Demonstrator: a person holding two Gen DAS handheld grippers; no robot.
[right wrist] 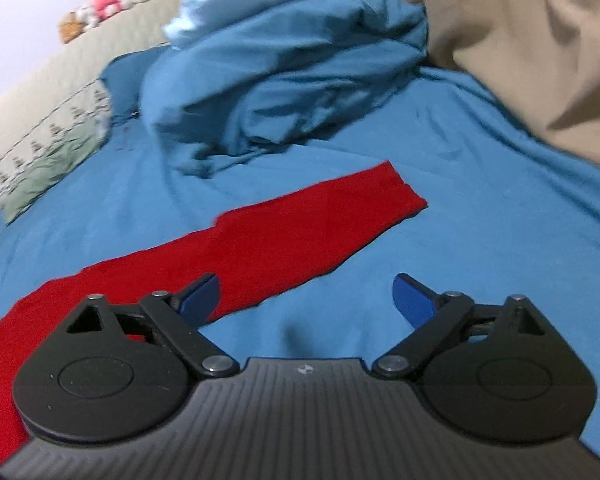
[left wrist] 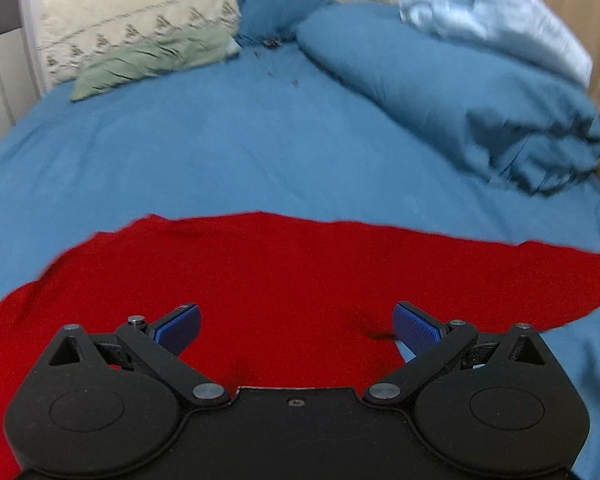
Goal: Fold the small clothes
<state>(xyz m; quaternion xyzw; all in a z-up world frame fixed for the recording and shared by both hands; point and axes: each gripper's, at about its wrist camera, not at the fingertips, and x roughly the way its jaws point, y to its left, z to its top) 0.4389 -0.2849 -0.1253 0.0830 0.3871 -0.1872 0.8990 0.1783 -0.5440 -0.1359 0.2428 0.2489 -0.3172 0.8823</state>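
A red garment [left wrist: 284,276] lies flat on the blue bed sheet [left wrist: 228,152]. My left gripper [left wrist: 296,326] hovers over its near part, open, with nothing between its blue pads. In the right wrist view one long red sleeve or leg of the garment [right wrist: 300,228] stretches away to the upper right and ends in a cuff. My right gripper [right wrist: 306,298] is open just right of that strip; its left finger overlaps the red cloth in the image and its right finger is over bare sheet [right wrist: 480,208]. I cannot tell whether either gripper touches the cloth.
A bunched blue duvet [left wrist: 460,92] with a pale blue cloth [left wrist: 500,12] on top lies at the back right. A green cushion [left wrist: 152,60] and patterned pillow [left wrist: 132,20] sit at the back left. Tan fabric [right wrist: 520,40] rises at the right. Plush toys [right wrist: 116,0] line a ledge.
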